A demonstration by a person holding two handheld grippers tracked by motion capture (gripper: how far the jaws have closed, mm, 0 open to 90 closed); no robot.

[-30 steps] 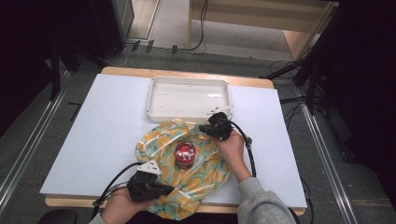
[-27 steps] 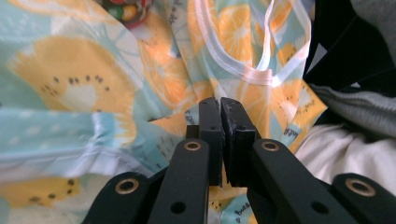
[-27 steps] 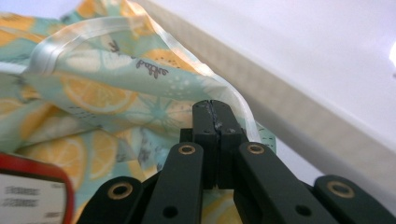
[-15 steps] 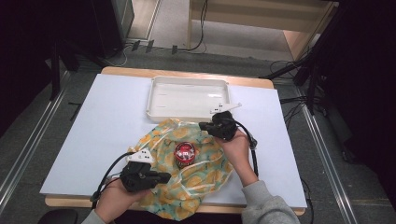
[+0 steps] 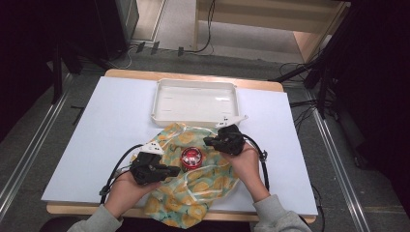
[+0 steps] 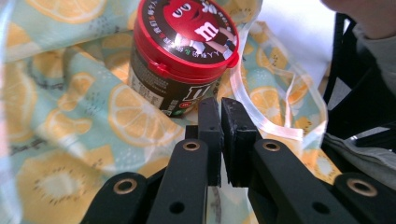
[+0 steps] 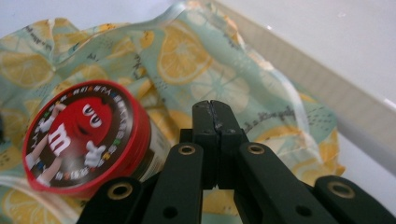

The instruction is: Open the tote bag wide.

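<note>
A small round M&M's tub (image 5: pixel 191 157) with a red lid stands in the middle of a crumpled plastic bag (image 5: pixel 193 181) printed with yellow lemon slices on pale green. The lid shows the red M&M's candy man with white gloves and a big white "m", and there is small writing round the rim that is too tiny to read. More of the M&M's name shows on the dark side of the tub in the left gripper view. The bag lies on the near part of the white worktop (image 5: pixel 111 121), and its clear handle loops over the lemon print. The left claw (image 5: pixel 175 169) sits just left of the tub and is pinched shut; it may be nipping a bit of the bag, but I cannot be sure. The right claw (image 5: pixel 208 141) sits just right of the tub, over the bag, with its two black jaws pressed flat together and nothing seen between them. Behind the bag, near its far edge, stands a white tray (image 5: pixel 196 115). Black cables trail from both grippers across the worktop.
</note>
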